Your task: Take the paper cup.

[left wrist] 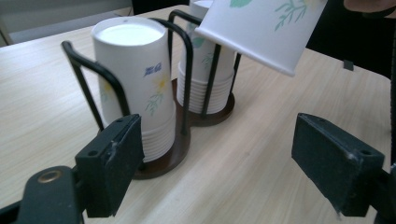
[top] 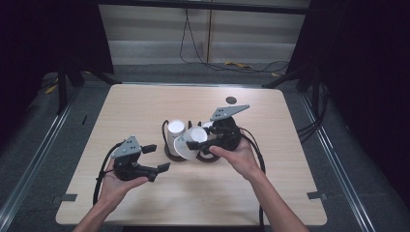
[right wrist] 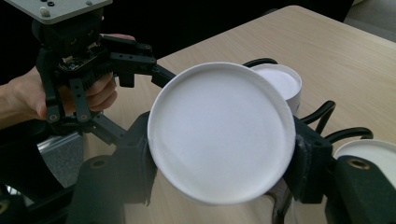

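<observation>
High view: a person's right gripper [top: 196,144] holds a single paper cup [top: 186,143] tipped on its side near the middle of the tabletop [top: 145,104], just above a dark cup holder [top: 175,153] with black wire uprights that carries two stacks of upside-down paper cups [top: 176,131]. In the right gripper view the jaws are clamped on the cup's side walls, its white bottom facing the camera.

The left gripper [top: 157,158] sits nearer the front-left part of the tabletop, its jaws spread wide with nothing between them; in the left gripper view they point at the nearer stack [left wrist: 135,84] and the holder's base [left wrist: 163,156].

The step in hand looks like carrying one cup clear of the holder. Whether it is being taken off or brought back to a stack cannot be told from this moment. Next, the cup probably needs to be turned upright and set on bare tabletop away from the wire uprights, or passed to the open left gripper.

The right hand [top: 239,157] reaches in from the front-right, forearm angled toward the centre, gripper pointing leftward. The left hand [top: 116,181] cups its gripper from below, aimed right toward the holder.
</observation>
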The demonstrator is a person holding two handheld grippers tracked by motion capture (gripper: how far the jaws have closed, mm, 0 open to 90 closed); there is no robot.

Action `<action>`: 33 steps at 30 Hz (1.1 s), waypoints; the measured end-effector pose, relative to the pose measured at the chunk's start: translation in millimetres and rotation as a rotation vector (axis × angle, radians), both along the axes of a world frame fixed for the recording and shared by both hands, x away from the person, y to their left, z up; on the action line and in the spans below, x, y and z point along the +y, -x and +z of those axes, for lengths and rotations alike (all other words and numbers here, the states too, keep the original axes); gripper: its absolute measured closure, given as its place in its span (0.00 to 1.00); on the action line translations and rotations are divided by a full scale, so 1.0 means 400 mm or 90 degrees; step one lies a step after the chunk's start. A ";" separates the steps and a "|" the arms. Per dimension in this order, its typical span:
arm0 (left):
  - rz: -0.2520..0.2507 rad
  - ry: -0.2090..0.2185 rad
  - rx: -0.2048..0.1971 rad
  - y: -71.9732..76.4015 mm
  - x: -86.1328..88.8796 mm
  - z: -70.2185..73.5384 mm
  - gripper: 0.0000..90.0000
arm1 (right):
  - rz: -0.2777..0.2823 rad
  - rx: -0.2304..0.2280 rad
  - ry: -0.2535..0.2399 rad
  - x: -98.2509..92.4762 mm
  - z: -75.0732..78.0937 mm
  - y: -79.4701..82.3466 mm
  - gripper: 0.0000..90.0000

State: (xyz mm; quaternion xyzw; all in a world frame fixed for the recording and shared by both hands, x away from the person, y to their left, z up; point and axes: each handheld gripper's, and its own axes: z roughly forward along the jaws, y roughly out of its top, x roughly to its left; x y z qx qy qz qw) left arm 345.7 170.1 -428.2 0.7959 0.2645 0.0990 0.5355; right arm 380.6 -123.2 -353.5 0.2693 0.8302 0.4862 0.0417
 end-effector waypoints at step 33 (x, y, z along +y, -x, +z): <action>-0.050 0.034 0.013 0.019 -0.058 -0.043 0.20 | -0.008 0.039 -0.118 -0.056 -0.144 0.063 0.42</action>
